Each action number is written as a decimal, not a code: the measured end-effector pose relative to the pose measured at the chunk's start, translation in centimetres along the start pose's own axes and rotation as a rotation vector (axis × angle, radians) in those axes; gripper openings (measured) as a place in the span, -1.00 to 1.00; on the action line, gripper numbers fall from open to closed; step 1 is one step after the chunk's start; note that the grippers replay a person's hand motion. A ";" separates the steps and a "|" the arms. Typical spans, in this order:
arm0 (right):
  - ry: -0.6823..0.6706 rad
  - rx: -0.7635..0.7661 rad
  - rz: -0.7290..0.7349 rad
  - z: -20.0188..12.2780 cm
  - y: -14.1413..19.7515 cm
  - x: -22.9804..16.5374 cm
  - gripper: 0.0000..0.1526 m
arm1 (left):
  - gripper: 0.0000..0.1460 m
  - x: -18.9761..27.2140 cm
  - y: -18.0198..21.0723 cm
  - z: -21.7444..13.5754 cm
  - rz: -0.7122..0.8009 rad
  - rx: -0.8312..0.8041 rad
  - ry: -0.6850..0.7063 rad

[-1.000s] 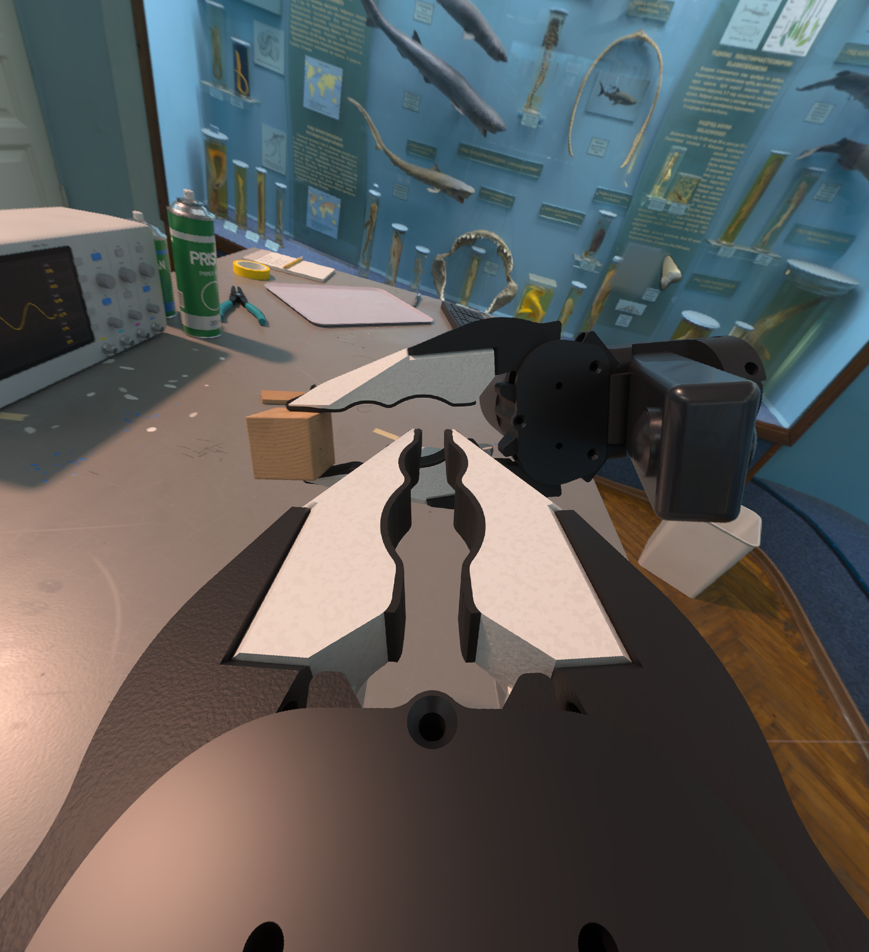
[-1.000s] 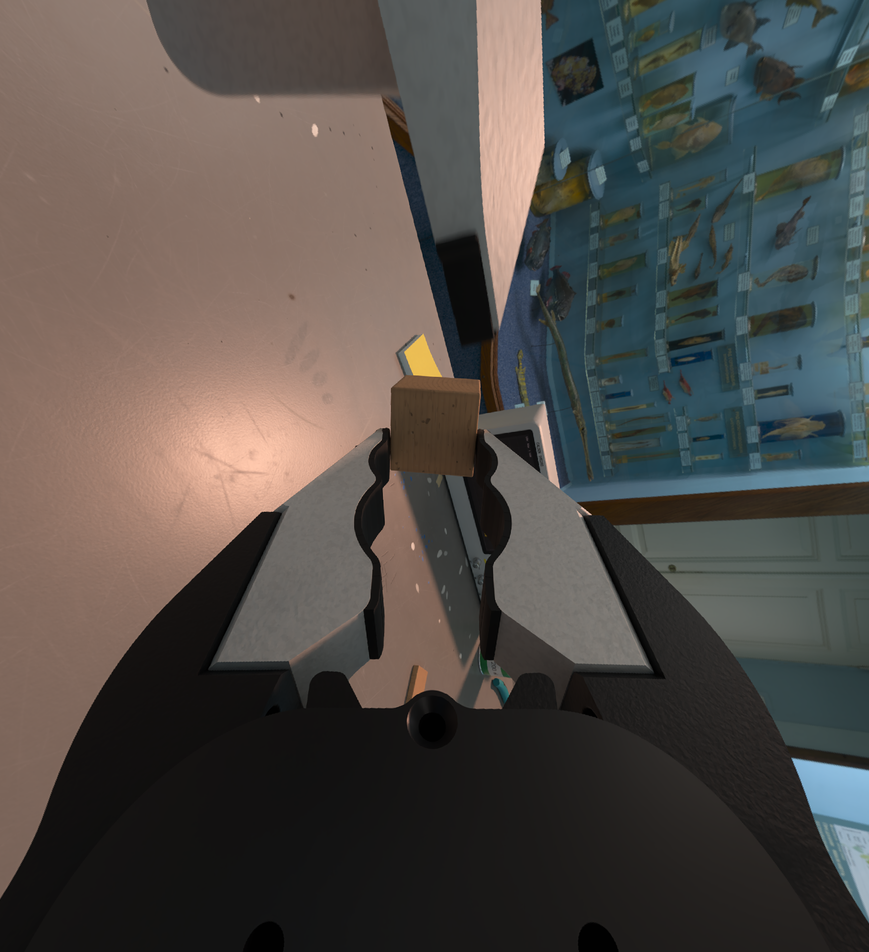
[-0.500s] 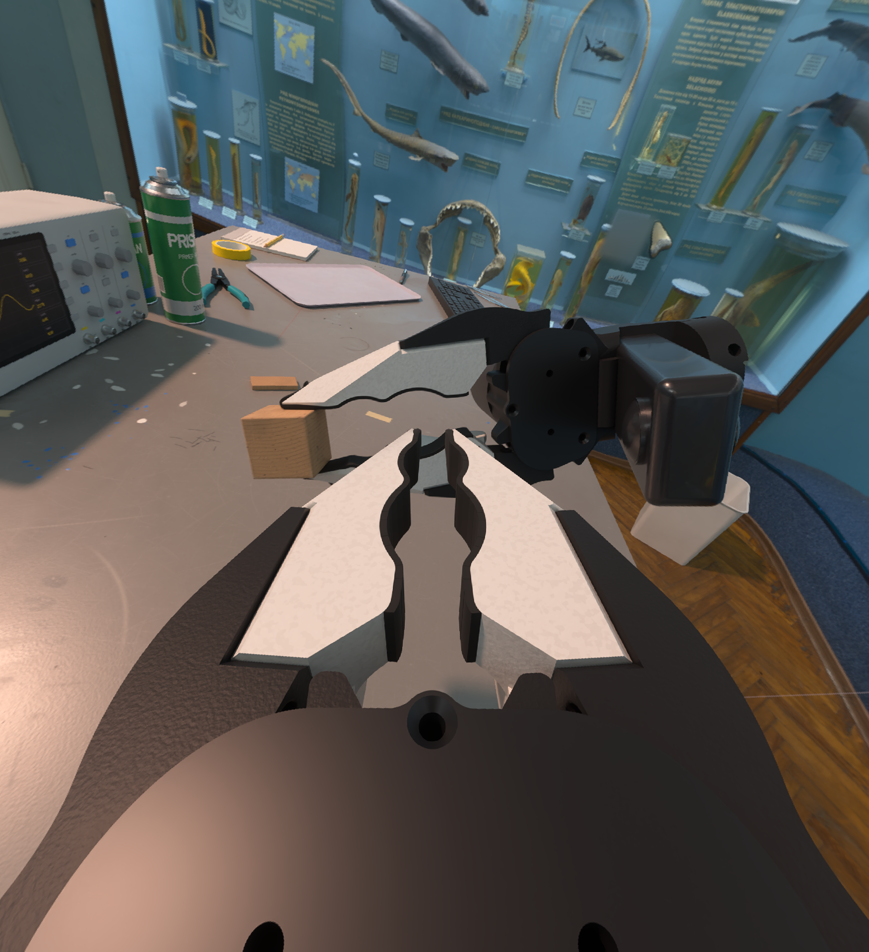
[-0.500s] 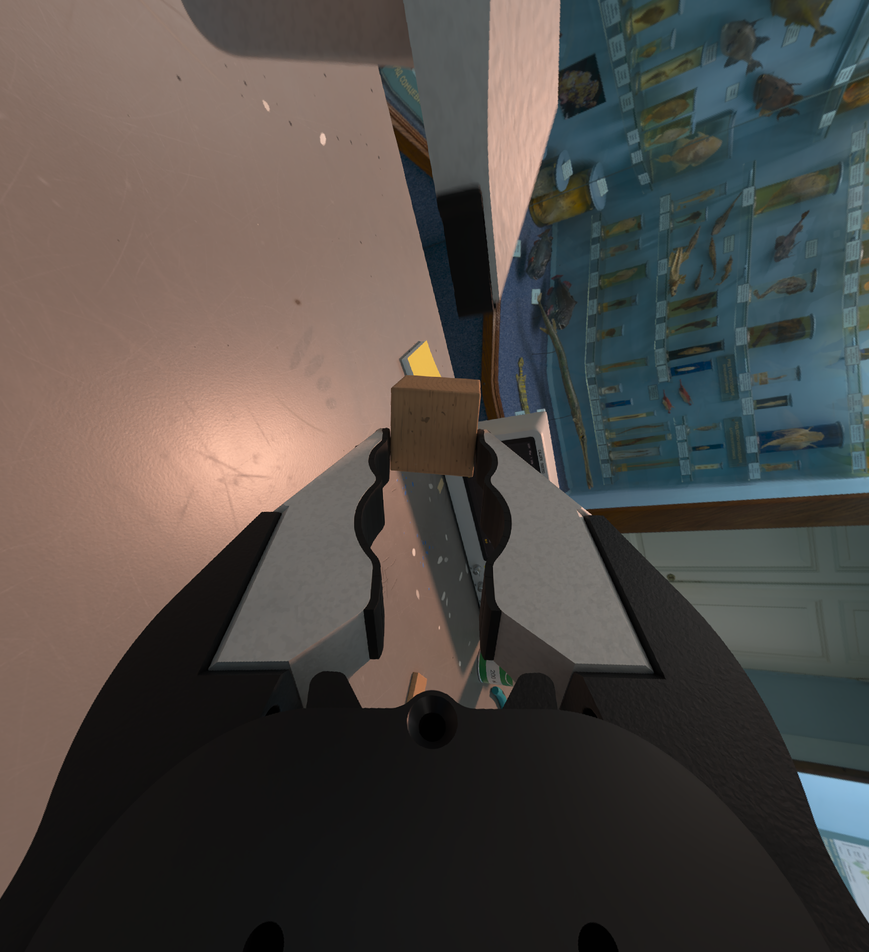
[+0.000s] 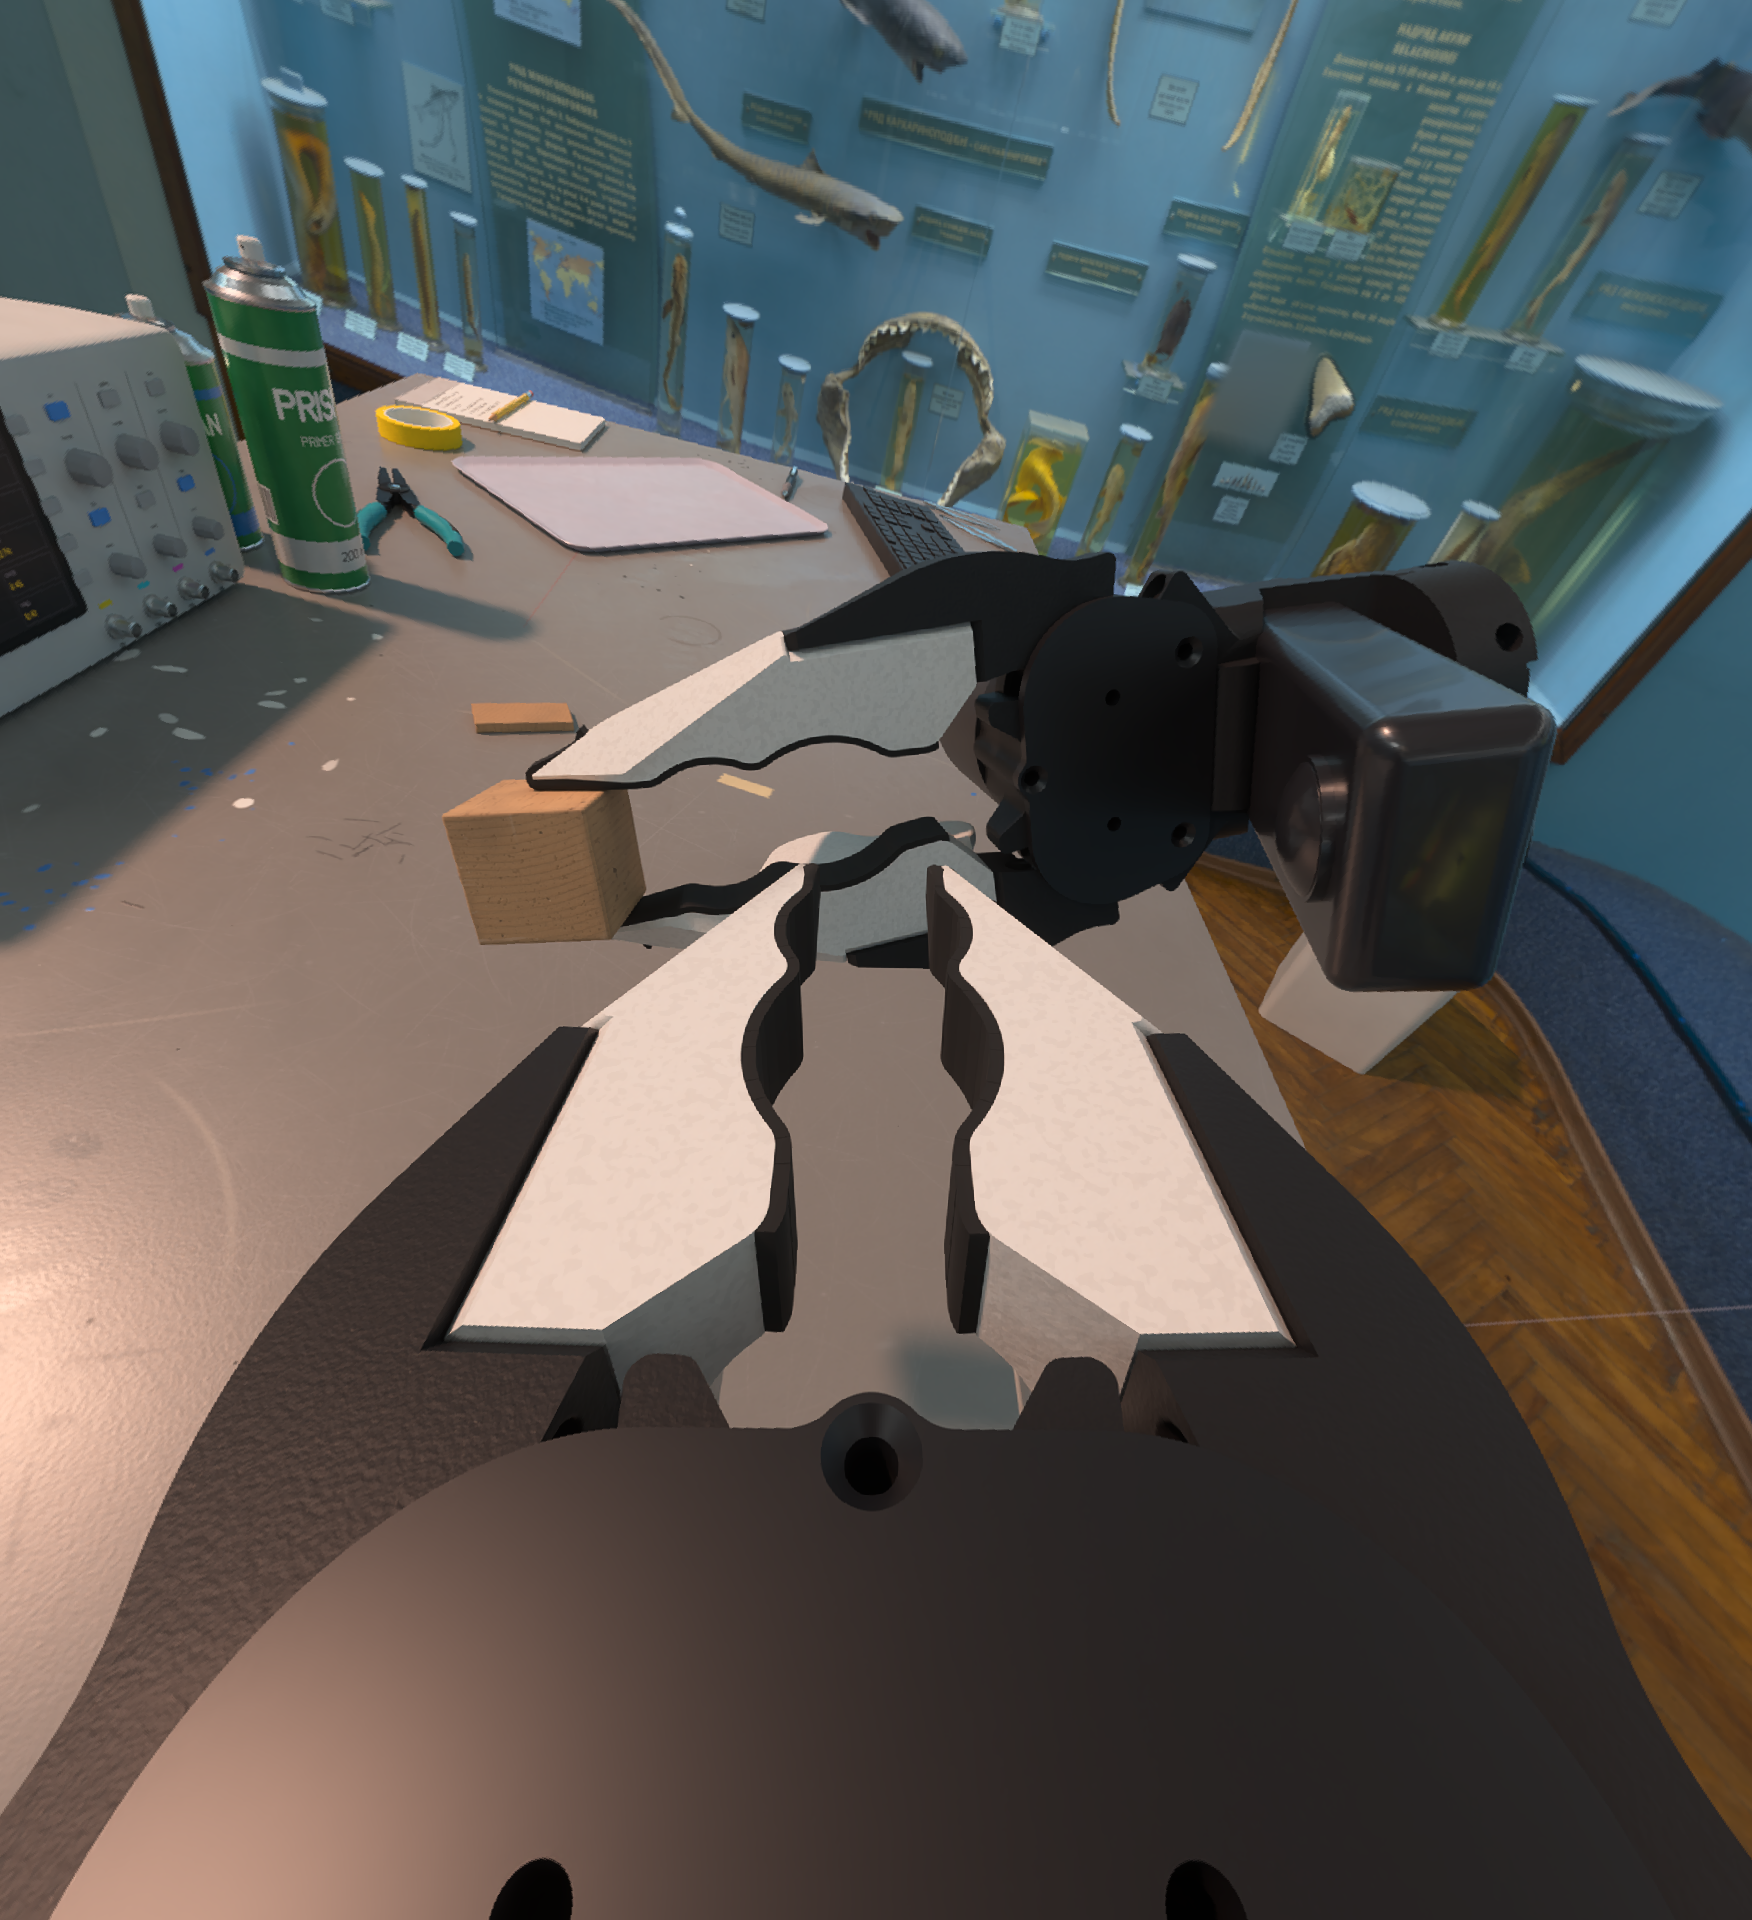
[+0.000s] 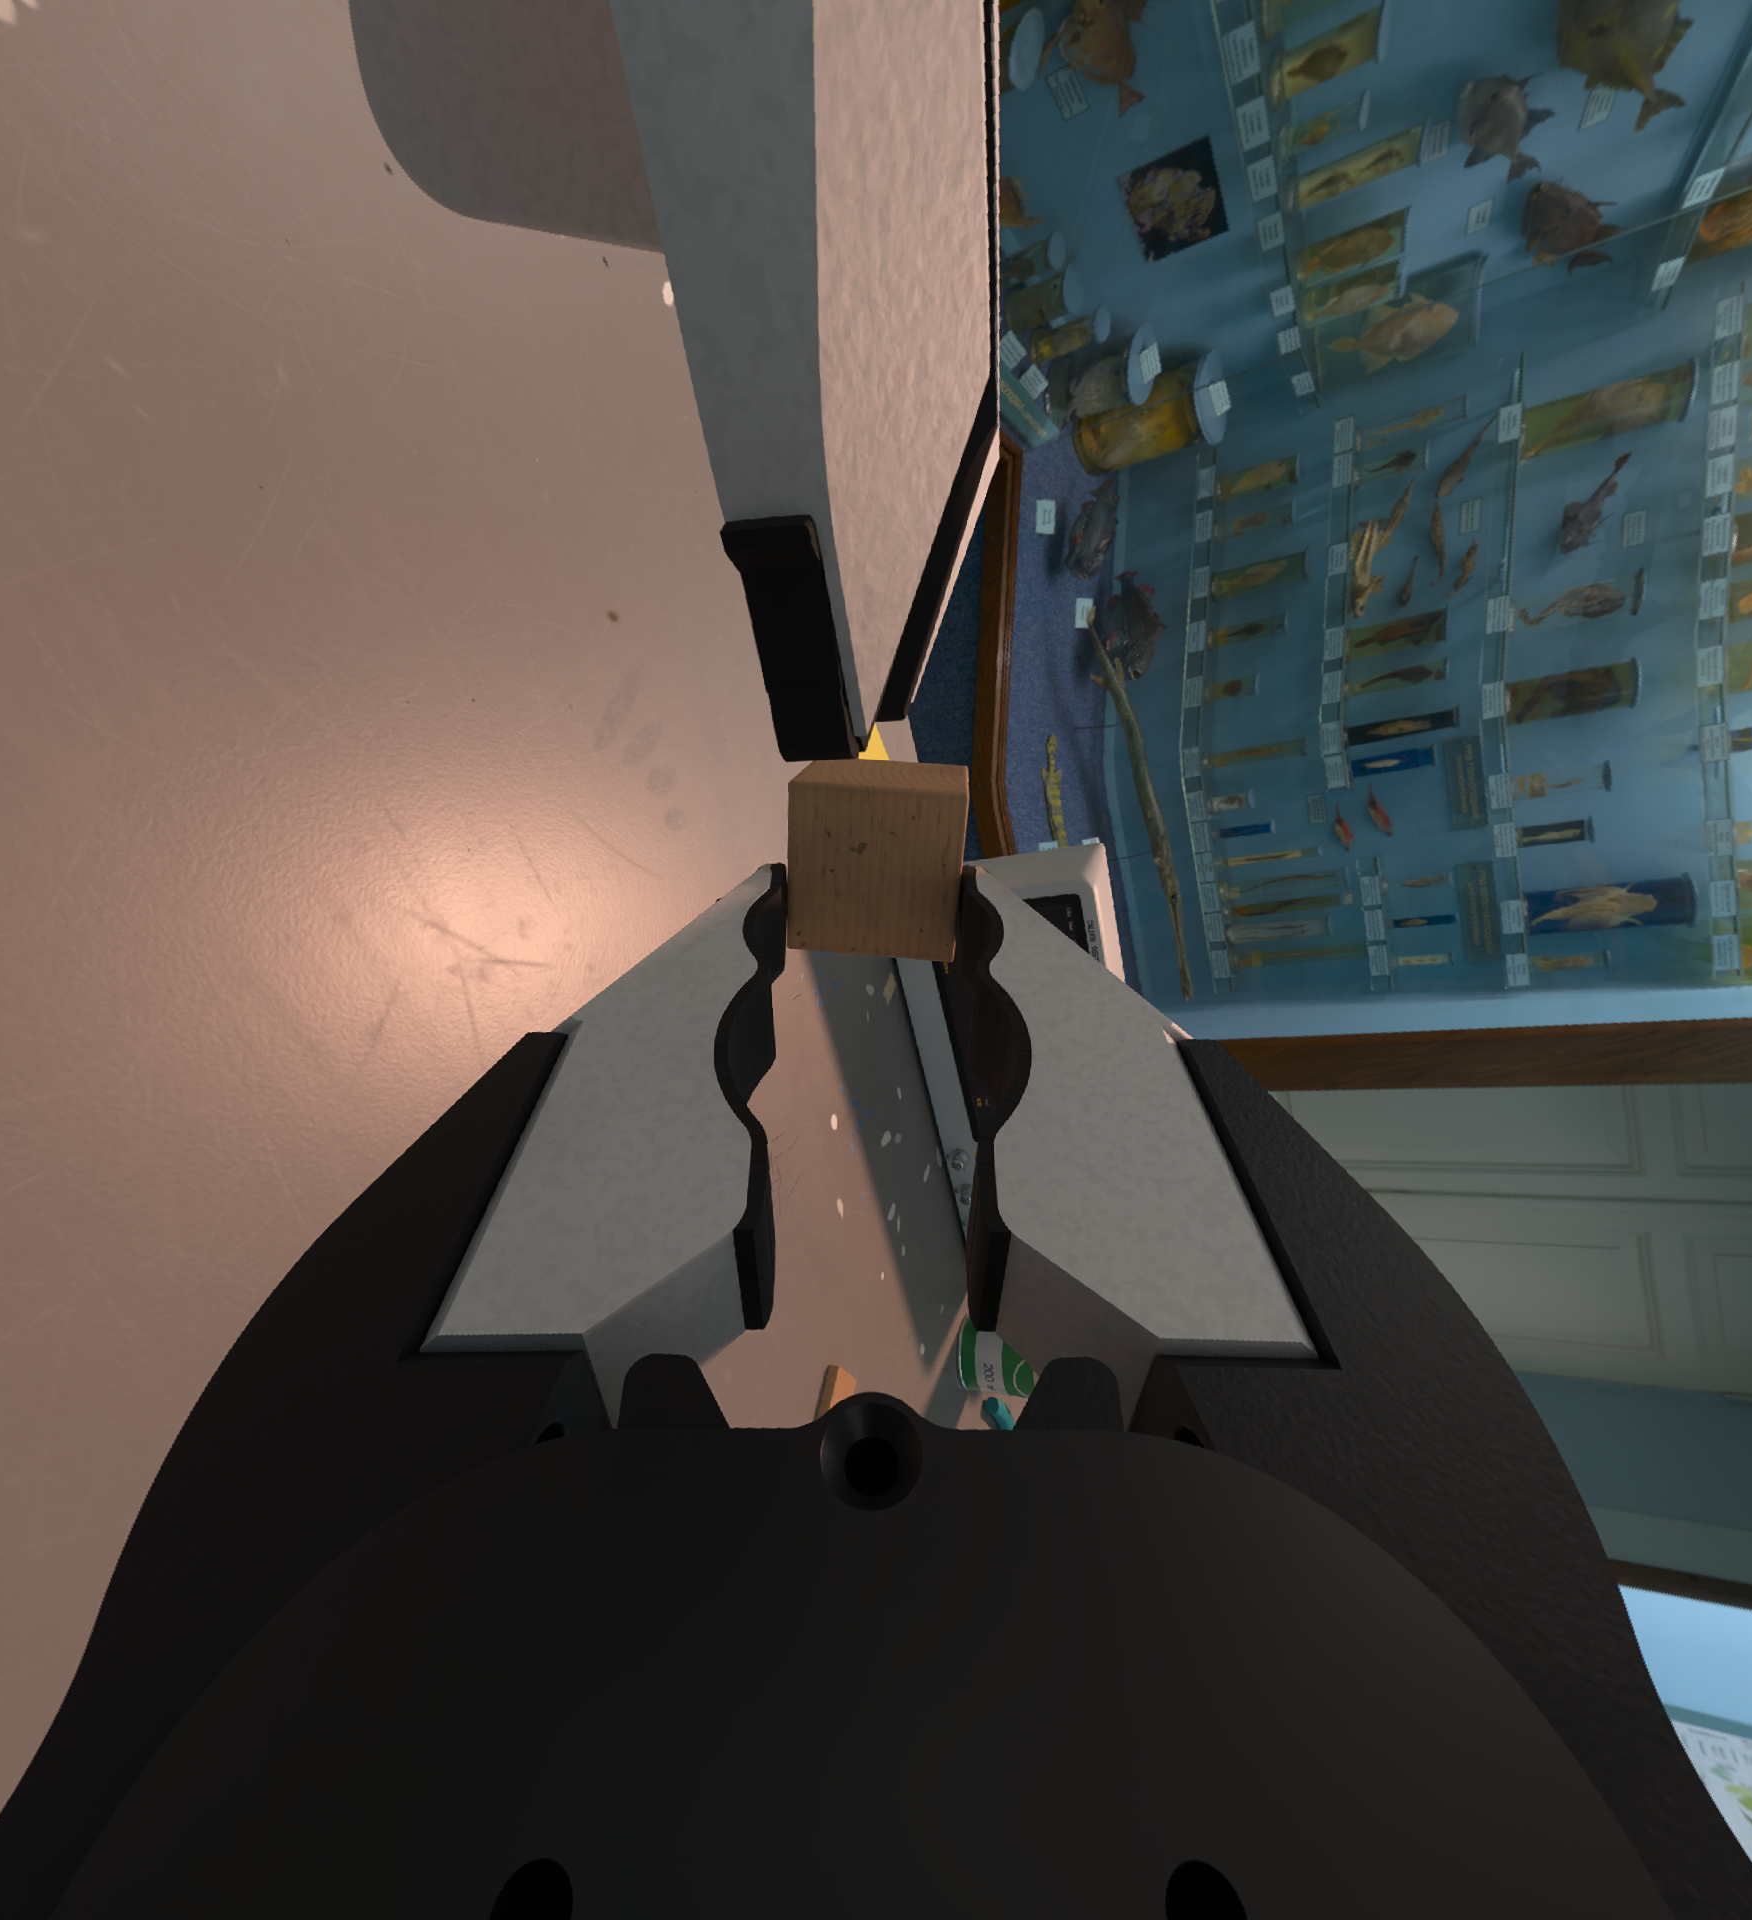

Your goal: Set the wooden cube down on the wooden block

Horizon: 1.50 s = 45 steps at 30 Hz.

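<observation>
The wooden cube is clamped between the fingertips of my right gripper, which lies rolled on its side and holds the cube just above the grey table. In the right wrist view the cube sits between the two tips of the right gripper. The wooden block, a thin flat piece, lies on the table a little beyond the cube; it also shows small in the right wrist view. My left gripper is empty, jaws slightly apart, right behind the right gripper's fingers.
An oscilloscope, a green spray can, pliers, a yellow tape roll, a pink mat and a keyboard stand at the back. The table edge and wooden floor lie to the right.
The left gripper's fingers have parted a little. In the right wrist view the left gripper's finger looms larger and closer. The cube stays clamped in the right gripper.
</observation>
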State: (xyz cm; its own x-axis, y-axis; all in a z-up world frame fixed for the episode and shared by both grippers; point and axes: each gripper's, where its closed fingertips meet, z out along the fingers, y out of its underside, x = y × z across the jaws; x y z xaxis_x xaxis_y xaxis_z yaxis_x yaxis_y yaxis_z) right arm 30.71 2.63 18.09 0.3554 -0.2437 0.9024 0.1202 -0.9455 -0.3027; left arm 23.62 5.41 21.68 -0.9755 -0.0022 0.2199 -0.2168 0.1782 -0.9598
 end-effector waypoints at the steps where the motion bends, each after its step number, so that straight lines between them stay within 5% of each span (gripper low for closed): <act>1: -0.001 0.002 -0.002 0.0 0.0 0.0 -0.57 | -0.72 0.1 0.0 0.0 0.004 -0.003 0.003; 45: -0.009 0.054 -0.051 -1.2 -1.1 0.3 -0.57 | -0.72 1.4 -0.4 0.0 -0.030 -0.023 0.044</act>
State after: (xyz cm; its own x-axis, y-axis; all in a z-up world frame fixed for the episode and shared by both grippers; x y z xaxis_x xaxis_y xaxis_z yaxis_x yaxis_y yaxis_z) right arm 29.60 3.32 19.01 0.3561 -0.1935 0.9142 0.1880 -0.9435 -0.2730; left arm 22.34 5.39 22.36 -0.9660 0.0349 0.2562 -0.2443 0.2011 -0.9486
